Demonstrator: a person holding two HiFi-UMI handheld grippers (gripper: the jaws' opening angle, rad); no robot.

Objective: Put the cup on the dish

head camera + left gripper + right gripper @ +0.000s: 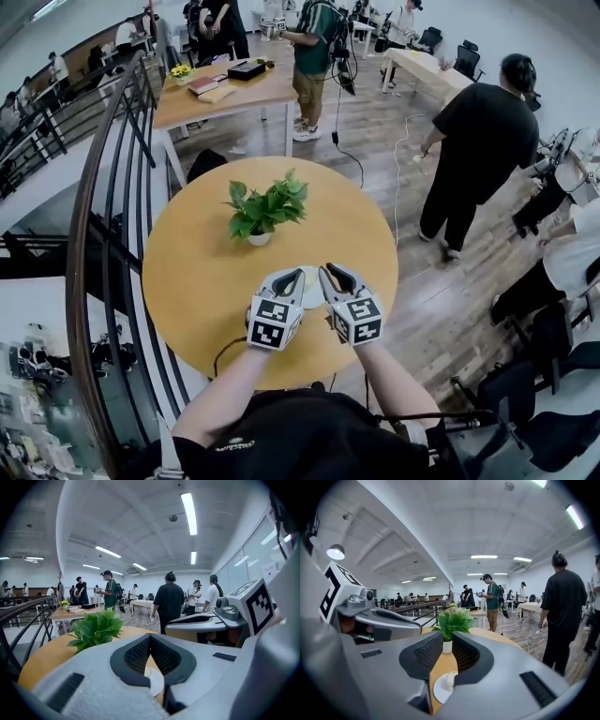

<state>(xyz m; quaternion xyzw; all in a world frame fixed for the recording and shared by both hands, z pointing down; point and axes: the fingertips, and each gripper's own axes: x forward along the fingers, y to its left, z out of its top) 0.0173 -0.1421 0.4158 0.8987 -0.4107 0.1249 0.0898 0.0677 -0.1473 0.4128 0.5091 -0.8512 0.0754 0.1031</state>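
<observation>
Head view: your left gripper (pixel 291 278) and right gripper (pixel 330 274) cover most of the dish (pixel 311 292) at lower centre. Left gripper view: jaws clenched, empty. Right gripper view: jaws closed on nothing; the cup (pixel 450 680) stands upright on the dish, half hidden.

The round table (pixel 197 272) is finished in a warm yellow-orange wood tone. Green leaves are borne by the plant (pixel 265 208), in a white pot (pixel 260 240). The dish (pixel 439 691) and cup (pixel 451 679) are white. The left tool (pixel 294 275) and right tool (pixel 330 272) are coloured pale grey, with black ribbed pads (pixel 426 653). Black-and-white square markers are printed on their cubes (pixel 274 323). The floor (pixel 441 309) is laid in brown planks.
</observation>
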